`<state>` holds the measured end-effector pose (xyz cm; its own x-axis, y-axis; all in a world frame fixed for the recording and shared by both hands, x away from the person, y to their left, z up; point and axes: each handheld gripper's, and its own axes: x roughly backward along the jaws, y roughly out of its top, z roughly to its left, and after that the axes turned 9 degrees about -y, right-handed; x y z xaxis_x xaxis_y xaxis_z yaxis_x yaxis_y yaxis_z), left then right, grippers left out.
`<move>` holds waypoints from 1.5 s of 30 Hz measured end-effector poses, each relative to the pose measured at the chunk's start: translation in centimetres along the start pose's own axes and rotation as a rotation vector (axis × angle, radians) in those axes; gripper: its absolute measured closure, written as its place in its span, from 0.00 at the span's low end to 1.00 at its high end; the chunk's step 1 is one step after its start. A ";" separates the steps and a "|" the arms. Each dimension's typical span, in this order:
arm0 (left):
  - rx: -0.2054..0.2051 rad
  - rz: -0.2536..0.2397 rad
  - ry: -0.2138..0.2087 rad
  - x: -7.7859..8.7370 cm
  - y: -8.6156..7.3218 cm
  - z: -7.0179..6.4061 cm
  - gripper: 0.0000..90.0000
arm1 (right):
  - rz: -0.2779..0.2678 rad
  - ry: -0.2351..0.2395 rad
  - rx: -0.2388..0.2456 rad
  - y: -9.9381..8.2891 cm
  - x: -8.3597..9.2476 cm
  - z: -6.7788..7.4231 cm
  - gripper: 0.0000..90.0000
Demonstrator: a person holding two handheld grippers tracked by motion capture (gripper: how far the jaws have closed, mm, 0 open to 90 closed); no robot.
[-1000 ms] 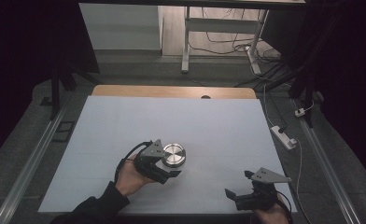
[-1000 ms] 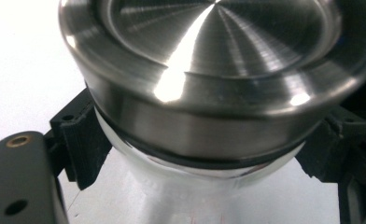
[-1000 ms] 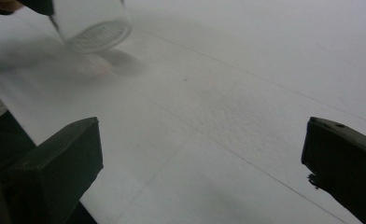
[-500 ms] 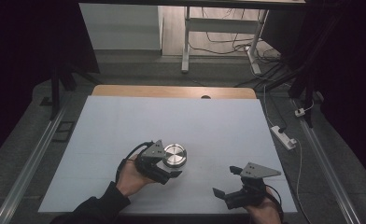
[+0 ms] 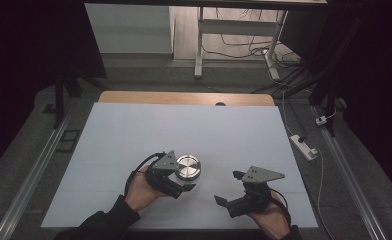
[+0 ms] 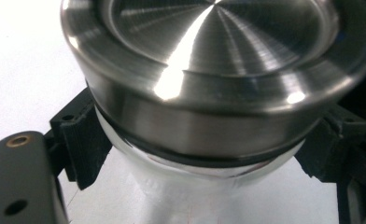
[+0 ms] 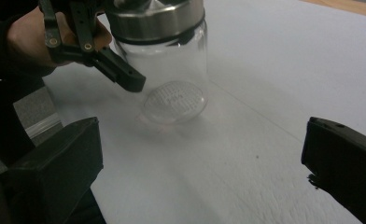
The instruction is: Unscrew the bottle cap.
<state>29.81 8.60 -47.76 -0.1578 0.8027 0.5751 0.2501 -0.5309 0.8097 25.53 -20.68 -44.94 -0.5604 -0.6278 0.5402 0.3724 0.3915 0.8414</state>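
Near the middle of the white desk point(image 5: 134, 135), seen from above: a glass jar point(image 5: 188, 167) with a steel lid, standing upright, clamped just below the lid by the left gripper point(image 5: 182, 183). To its right and nearer, well apart from the jar: the right gripper point(image 5: 229, 190), jaws spread wide, nothing between them, pointed left toward the jar.

Along the left gripper's own jaws: steel lid point(image 6: 218, 60) close up, dark seal ring under it, both black pads pressed against the glass on either side. Firm hold, by the look of it.

Along the right gripper's jaws: jar point(image 7: 169, 65) ahead and far, clear and seemingly empty, lid on, left gripper point(image 7: 97, 56) gripping at its side.

Judged progress: early. Jar secured and steadied; lid not yet taken. Left to do, likely: close the right gripper on the lid and unscrew it.
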 end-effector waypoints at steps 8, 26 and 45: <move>-0.001 0.002 -0.003 -0.1 0.0 0.0 0.18 | -0.009 0.026 0.020 1.7 -1.3 0.6 0.00; 0.003 -0.003 -0.017 -0.4 0.0 -0.3 0.18 | -0.018 0.067 0.079 5.4 -5.2 2.7 0.00; 0.037 0.004 0.033 -0.7 0.2 -0.6 0.18 | -0.046 -0.001 0.091 5.6 -7.9 3.9 0.20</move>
<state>29.41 7.74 -47.93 -0.1880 0.7911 0.5821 0.2855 -0.5230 0.8031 29.19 -10.93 -44.47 -0.5763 -0.6458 0.5009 0.2777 0.4217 0.8632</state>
